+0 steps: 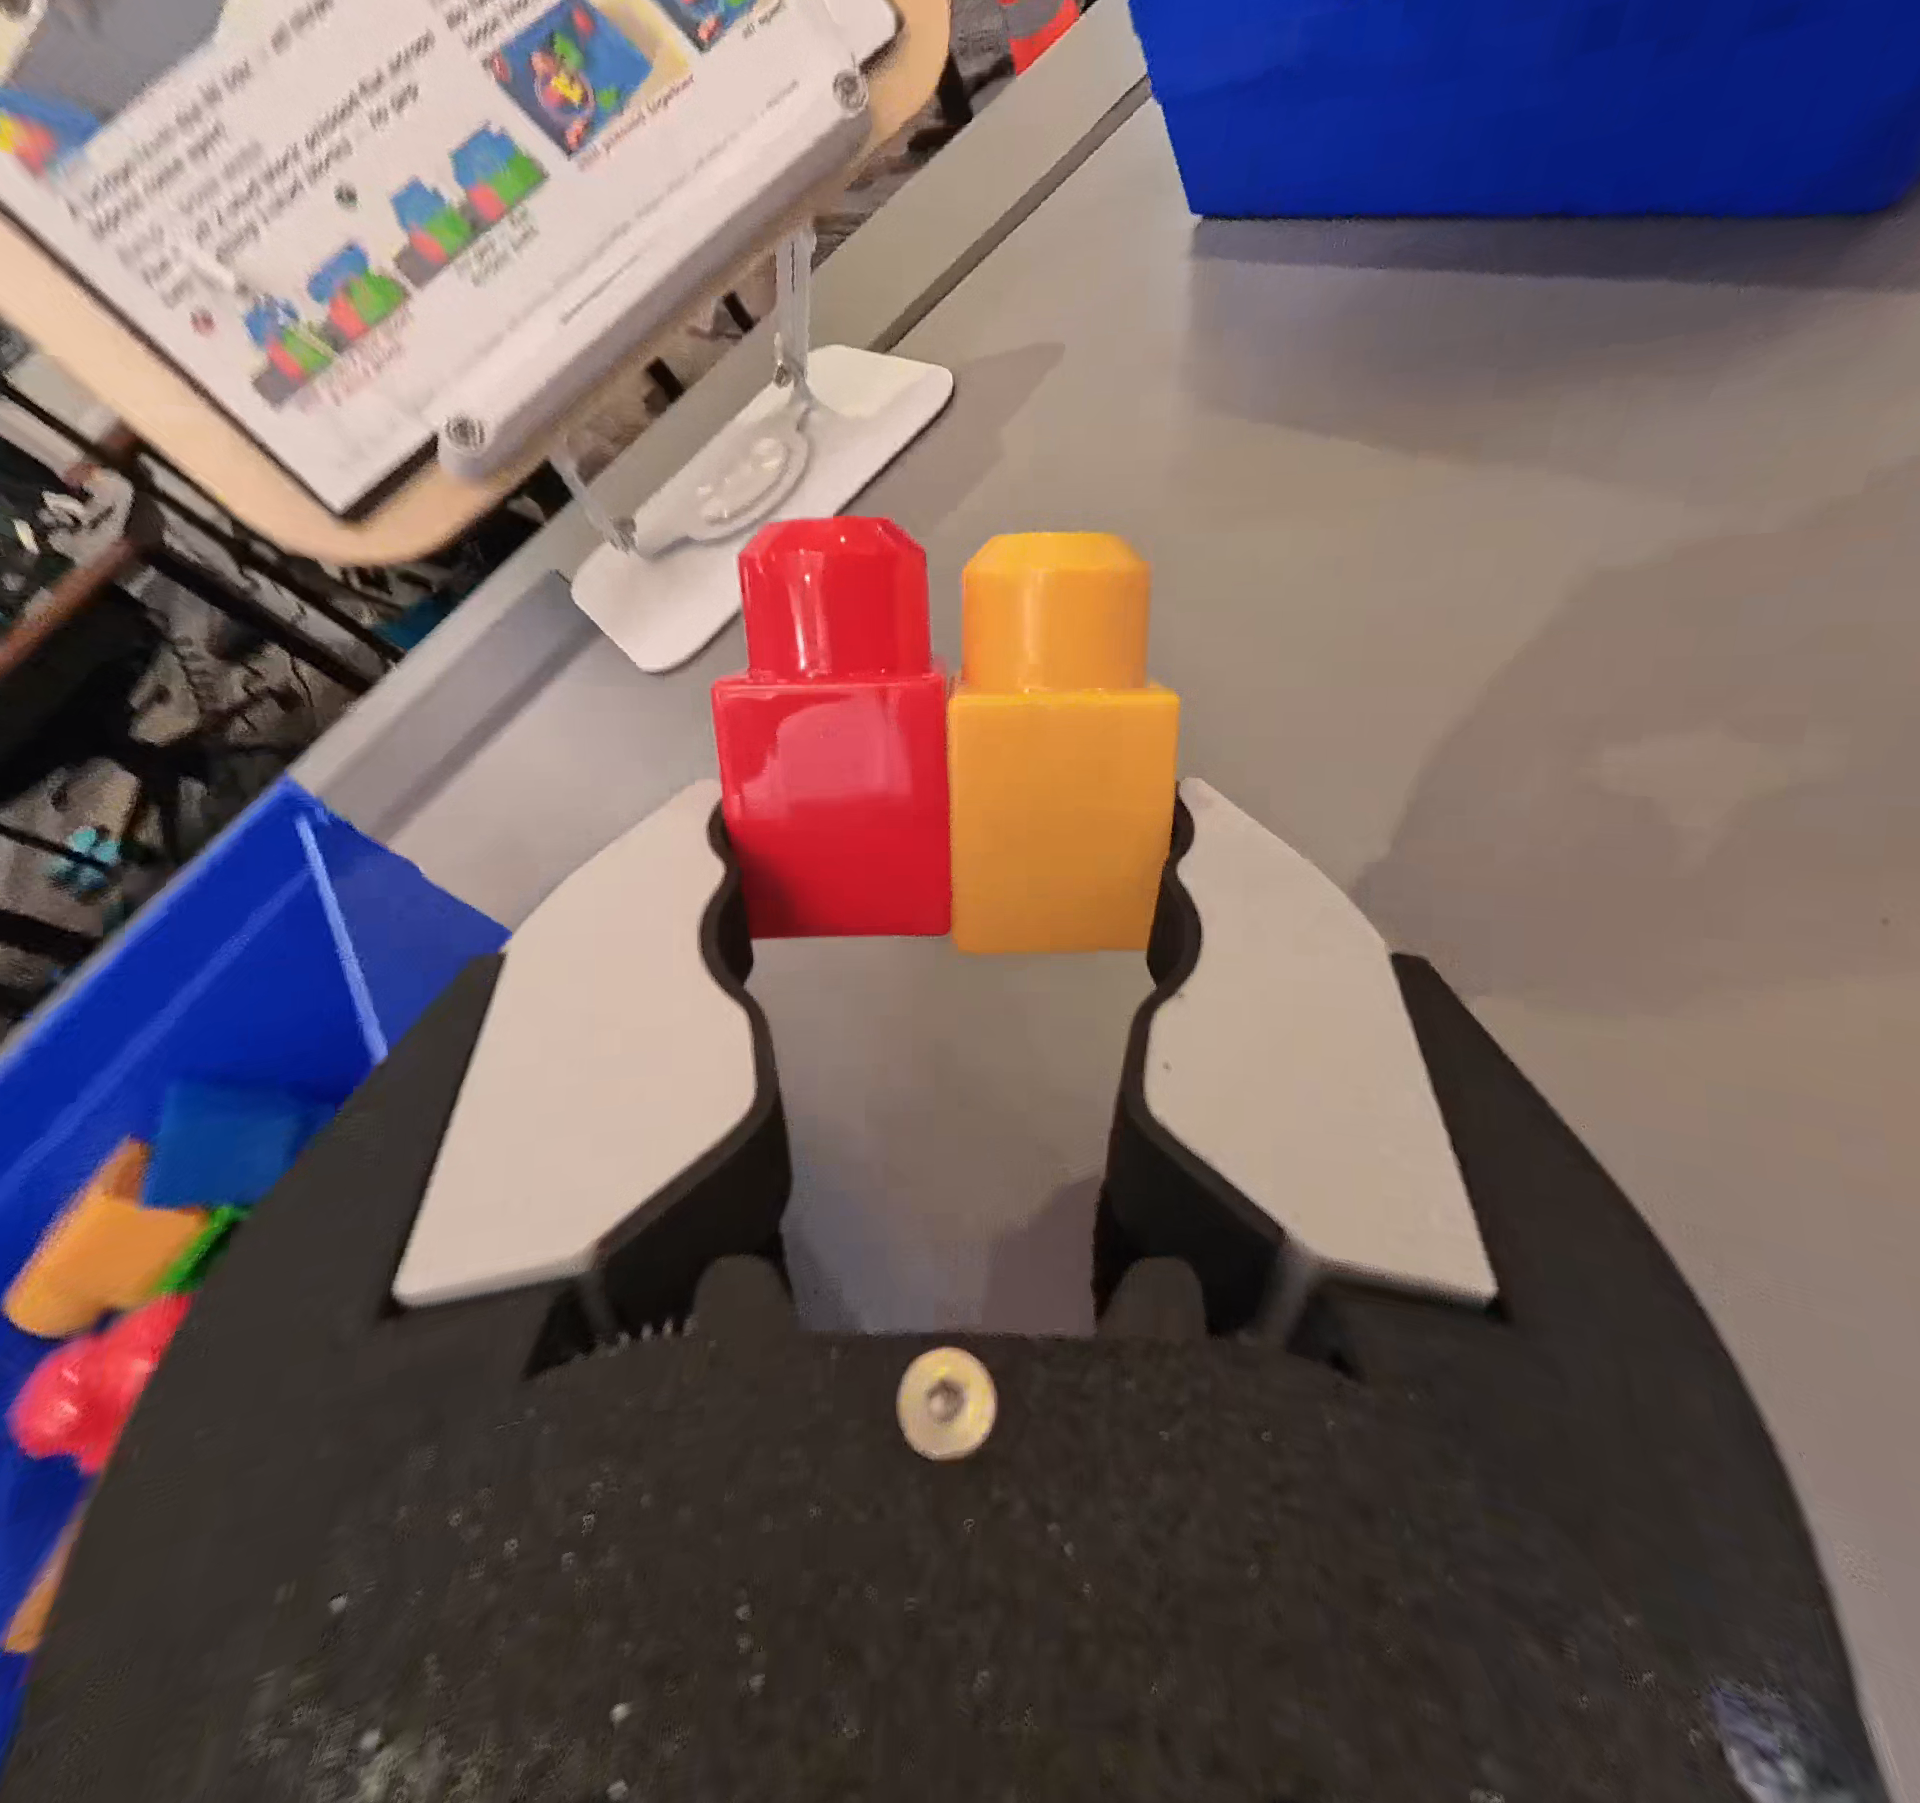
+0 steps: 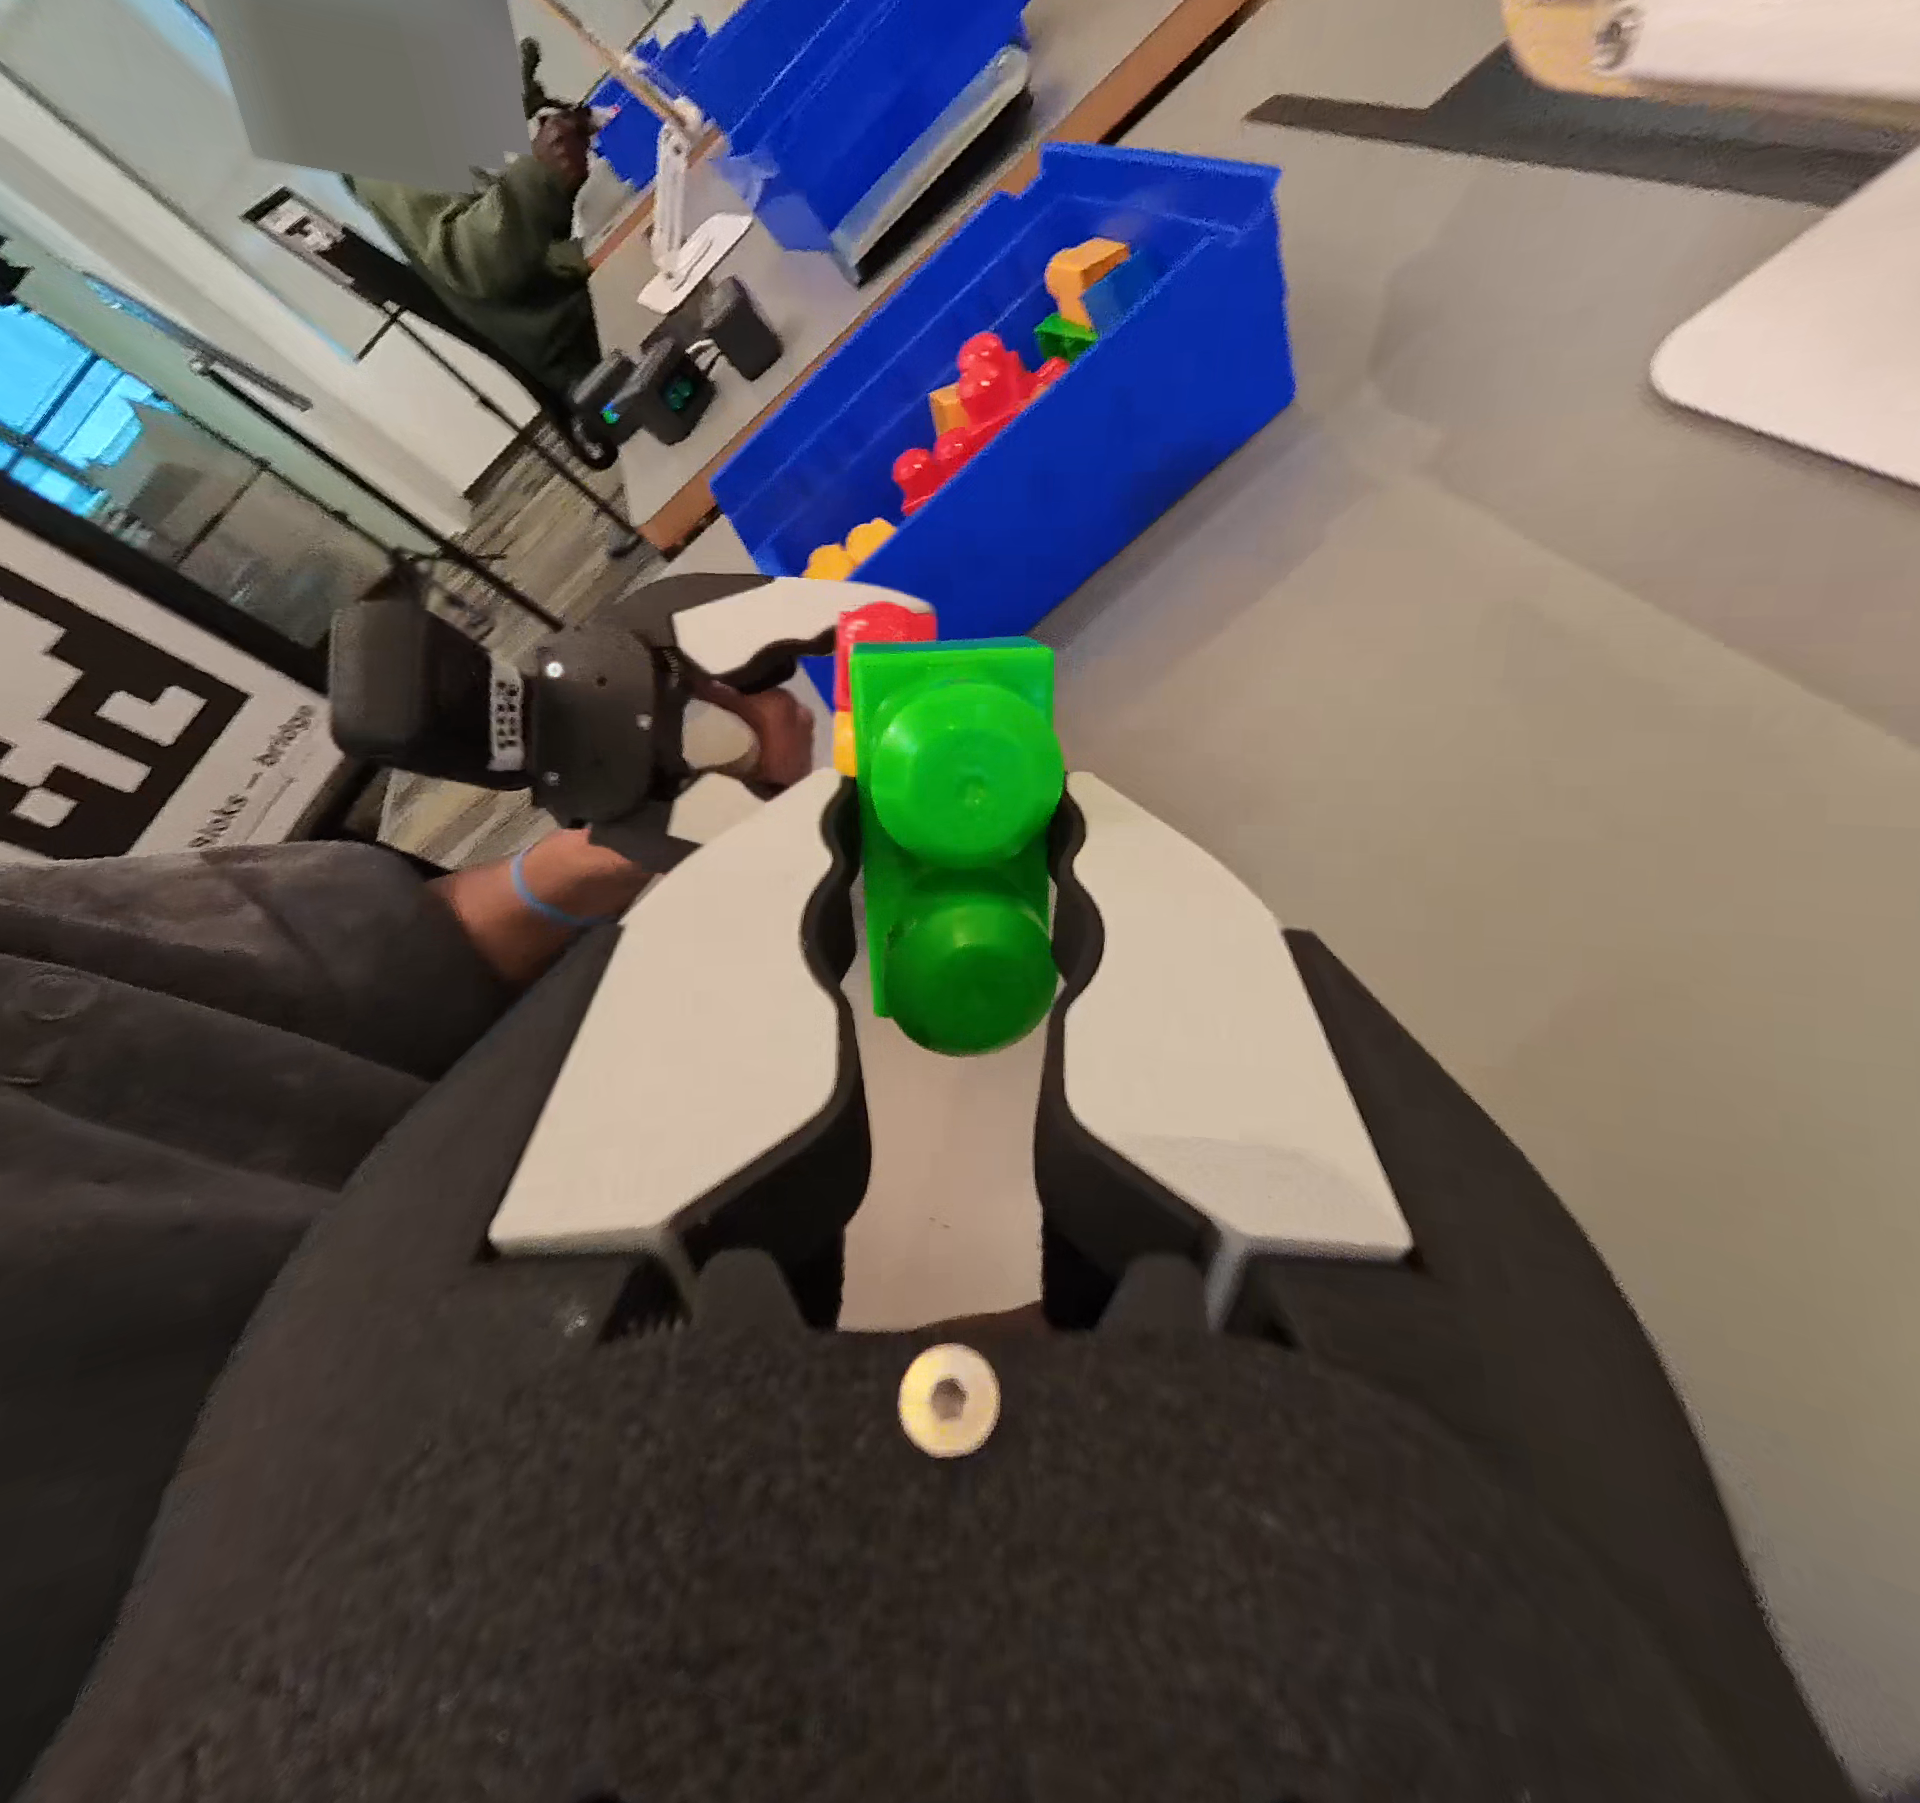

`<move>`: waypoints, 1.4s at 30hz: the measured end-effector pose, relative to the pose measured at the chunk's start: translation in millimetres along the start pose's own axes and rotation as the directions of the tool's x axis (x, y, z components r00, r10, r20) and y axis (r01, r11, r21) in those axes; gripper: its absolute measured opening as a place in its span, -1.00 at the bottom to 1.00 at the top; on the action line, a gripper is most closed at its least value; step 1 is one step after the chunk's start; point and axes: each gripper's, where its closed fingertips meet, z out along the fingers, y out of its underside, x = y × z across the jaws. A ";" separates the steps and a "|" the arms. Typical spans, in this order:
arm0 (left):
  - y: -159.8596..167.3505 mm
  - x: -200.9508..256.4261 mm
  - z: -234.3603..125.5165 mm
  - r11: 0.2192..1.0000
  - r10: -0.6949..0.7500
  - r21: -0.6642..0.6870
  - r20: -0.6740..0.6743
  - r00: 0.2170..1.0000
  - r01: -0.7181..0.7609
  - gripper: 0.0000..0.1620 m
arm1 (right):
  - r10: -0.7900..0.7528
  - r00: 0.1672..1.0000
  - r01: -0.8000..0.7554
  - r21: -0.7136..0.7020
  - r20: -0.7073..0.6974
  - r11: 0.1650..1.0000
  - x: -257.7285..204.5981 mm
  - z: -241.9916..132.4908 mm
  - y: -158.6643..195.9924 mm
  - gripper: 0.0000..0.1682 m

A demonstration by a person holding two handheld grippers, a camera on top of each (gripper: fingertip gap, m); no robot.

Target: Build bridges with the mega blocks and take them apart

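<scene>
Black gripper bodies filling the lower half of both wrist views. Left gripper (image 1: 951,870) clamped on two single-stud blocks pressed side by side, red block (image 1: 831,797) and orange block (image 1: 1060,818), studs up, apparently just above the grey table (image 1: 1507,662); whether resting on it, cannot tell. Right gripper (image 2: 956,880) closed around a green block (image 2: 961,849) with two studs, studs facing the camera, poised over the red and orange pair, whose edges peek out beside it in the right wrist view; touching or just apart, cannot tell.

Step in hand, by judgement: capping two pillars with the green span to make a bridge. Next move likely calls for lining up the green underside sockets with both studs, then pressing straight down while keeping the pillars squeezed together; a tilt could seat one stud only.

Blue bin (image 2: 1164,423) on the table beyond the grippers, holding a loose jumble of red, orange, yellow, green and blue blocks. Same mix glimpsed in a bin (image 1: 260,974) at the lower left of the left wrist view. Another blue bin (image 1: 1558,91) at upper right of that view, contents hidden apart from a green shape blurred at its rim. Instruction card on a white stand (image 1: 769,496) behind the pillars.
</scene>
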 end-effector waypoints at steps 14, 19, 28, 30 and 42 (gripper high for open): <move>-39.1 6.3 24.8 0.958 0.285 -0.013 -0.015 0.958 -0.285 -0.08 | 0.042 0.999 -0.043 -0.123 -0.015 0.991 0.1 49.1 12.8 -0.59; -41.3 16.4 28.4 0.952 0.304 -0.016 -0.034 0.952 -0.304 -0.08 | 0.057 0.998 -0.054 -0.124 0.027 0.991 -2.3 54.3 23.2 -0.59; -40.9 22.7 31.7 0.955 0.292 -0.025 -0.070 0.954 -0.294 -0.08 | -0.032 0.999 0.025 -0.144 -0.043 0.989 1.4 54.1 28.5 -0.59; -41.3 24.1 31.6 0.954 0.296 -0.019 -0.070 0.953 -0.298 -0.08 | -0.045 0.998 0.037 -0.159 -0.048 0.987 1.1 53.7 30.0 -0.59; -38.9 26.5 32.8 0.959 0.279 -0.020 -0.070 0.958 -0.281 -0.09 | 0.011 0.999 -0.017 -0.139 -0.048 0.990 4.0 59.3 33.4 -0.59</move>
